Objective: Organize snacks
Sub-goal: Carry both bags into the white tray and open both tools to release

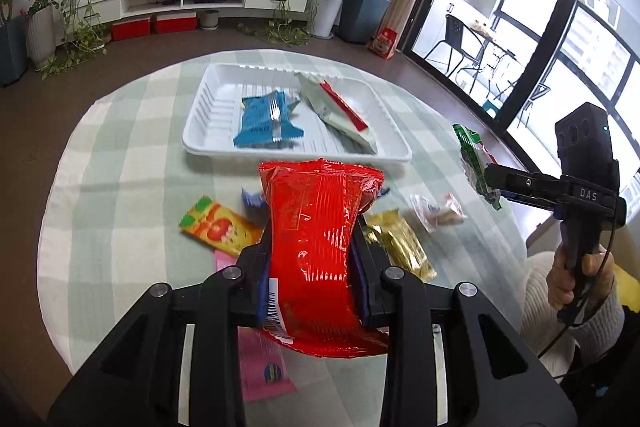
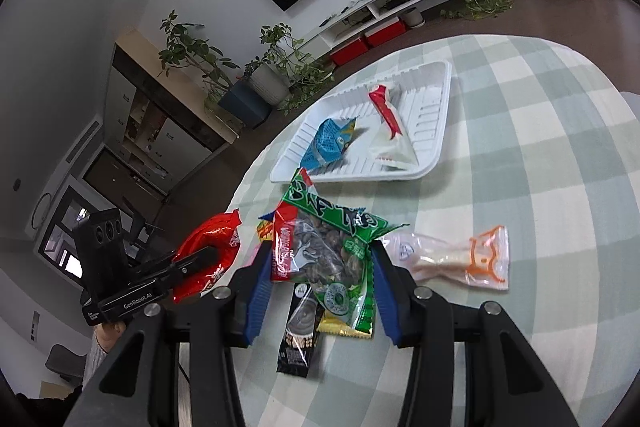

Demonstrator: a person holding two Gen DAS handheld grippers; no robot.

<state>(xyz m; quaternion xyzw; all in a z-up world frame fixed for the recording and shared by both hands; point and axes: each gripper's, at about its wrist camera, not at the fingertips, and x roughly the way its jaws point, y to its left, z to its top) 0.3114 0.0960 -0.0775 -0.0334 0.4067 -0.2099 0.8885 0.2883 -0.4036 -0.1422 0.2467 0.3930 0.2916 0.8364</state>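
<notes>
Red foil fills the left wrist view, where the left gripper [image 1: 316, 259] has its fingers [image 1: 370, 267] pressed onto a red snack bag [image 1: 316, 239], pinching its middle so it stands up off the table [image 1: 120, 155]; the same bag shows at 9 o'clock in the right wrist view [image 2: 208, 247], clamped in that gripper [image 2: 188, 267]; the right gripper [image 2: 320, 267] holds a green packet of seeds [image 2: 328, 251] between its blue-padded fingers [image 2: 260, 291], the pads closed on the packet's sides, and in the left wrist view this packet [image 1: 476, 163] hangs at 3 o'clock from that gripper [image 1: 490, 181], with a hand [image 1: 576, 279] on the handle; a white tray [image 2: 436, 123] lies toward 12 o'clock on the green-and-white checked cloth, and it carries a blue packet [image 2: 328, 143] on its left and a white packet with a red stripe [image 2: 390, 131] just beside it; loose on the cloth near the grippers lie a clear packet with orange print [image 2: 452, 259] at 3 o'clock, a black packet [image 2: 298, 335] and a gold packet [image 1: 400, 243] partly under the held ones, a yellow packet with red fruit [image 1: 216, 227] at 9 o'clock, and a pink packet [image 1: 260, 363] at 6 o'clock.
</notes>
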